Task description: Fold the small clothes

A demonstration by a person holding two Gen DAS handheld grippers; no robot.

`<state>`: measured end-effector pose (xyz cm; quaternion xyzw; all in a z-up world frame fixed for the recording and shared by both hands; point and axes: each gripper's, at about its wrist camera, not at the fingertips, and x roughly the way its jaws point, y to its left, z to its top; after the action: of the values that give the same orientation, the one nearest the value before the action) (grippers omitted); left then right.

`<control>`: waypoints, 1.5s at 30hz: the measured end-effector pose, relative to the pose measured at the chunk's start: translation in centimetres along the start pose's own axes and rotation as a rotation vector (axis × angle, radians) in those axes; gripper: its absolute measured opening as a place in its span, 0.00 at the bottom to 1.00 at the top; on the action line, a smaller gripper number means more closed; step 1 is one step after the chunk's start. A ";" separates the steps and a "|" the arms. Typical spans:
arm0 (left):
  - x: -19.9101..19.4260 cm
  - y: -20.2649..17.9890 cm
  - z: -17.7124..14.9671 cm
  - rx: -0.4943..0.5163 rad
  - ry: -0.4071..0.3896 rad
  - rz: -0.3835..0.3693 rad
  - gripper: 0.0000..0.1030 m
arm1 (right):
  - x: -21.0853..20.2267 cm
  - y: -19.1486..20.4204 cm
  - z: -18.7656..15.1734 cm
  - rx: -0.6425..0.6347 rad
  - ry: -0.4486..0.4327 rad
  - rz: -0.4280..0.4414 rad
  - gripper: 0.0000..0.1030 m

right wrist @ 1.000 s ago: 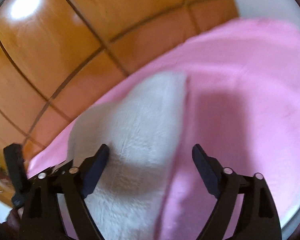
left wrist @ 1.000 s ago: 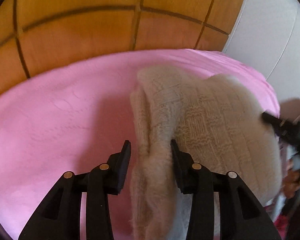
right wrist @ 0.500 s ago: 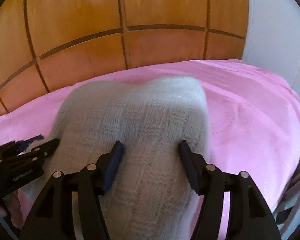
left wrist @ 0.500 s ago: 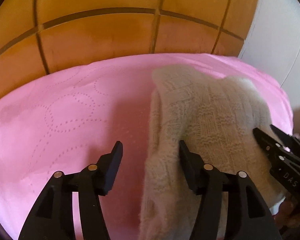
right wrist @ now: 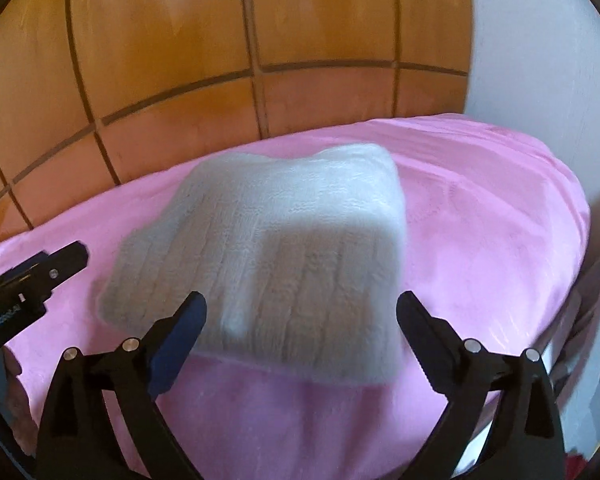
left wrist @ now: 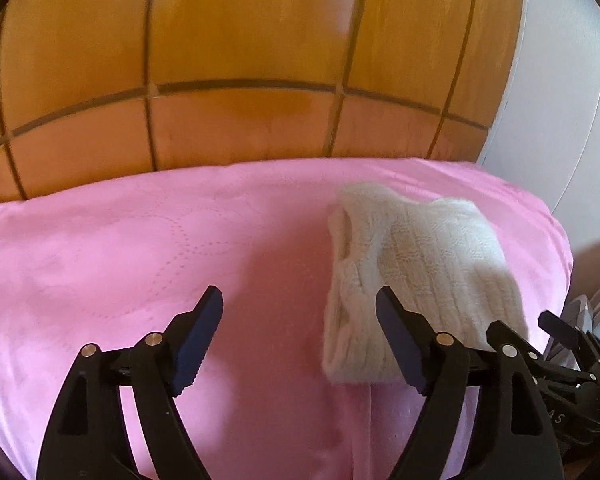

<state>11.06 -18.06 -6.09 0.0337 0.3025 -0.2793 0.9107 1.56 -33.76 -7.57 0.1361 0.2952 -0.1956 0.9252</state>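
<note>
A cream knitted garment [left wrist: 416,276] lies folded into a thick rectangle on the pink quilted cover [left wrist: 132,248]. My left gripper [left wrist: 300,300] hangs above the cover just left of the garment's near corner; its jaws are opening, with only pink cloth between them. In the right wrist view the same garment [right wrist: 276,256] fills the middle. My right gripper [right wrist: 300,304] hovers over its near edge, jaws opening wide, pads clear of the knit. Each gripper shows at the other view's edge: the left gripper [right wrist: 28,280] at the left, the right gripper [left wrist: 572,356] at the lower right.
Orange floor tiles [left wrist: 240,60] with dark grout lie beyond the cover's far edge. A white wall or cupboard [left wrist: 572,80] stands at the right. The pink cover [right wrist: 500,216] drops off at its right edge, where a pale object [right wrist: 596,320] sits lower down.
Both grippers have let go of the garment and pulled back from it while opening. The garment now lies flat and farther off in both views.
</note>
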 end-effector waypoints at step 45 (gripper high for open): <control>-6.4 0.2 -3.6 -0.013 -0.079 0.183 0.96 | -4.7 2.6 -2.1 0.029 -0.128 -0.145 0.98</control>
<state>5.01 -13.93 -5.45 0.0444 0.2637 -0.1940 0.9439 -1.86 -29.31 -6.02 0.1150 0.2417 -0.2745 0.9236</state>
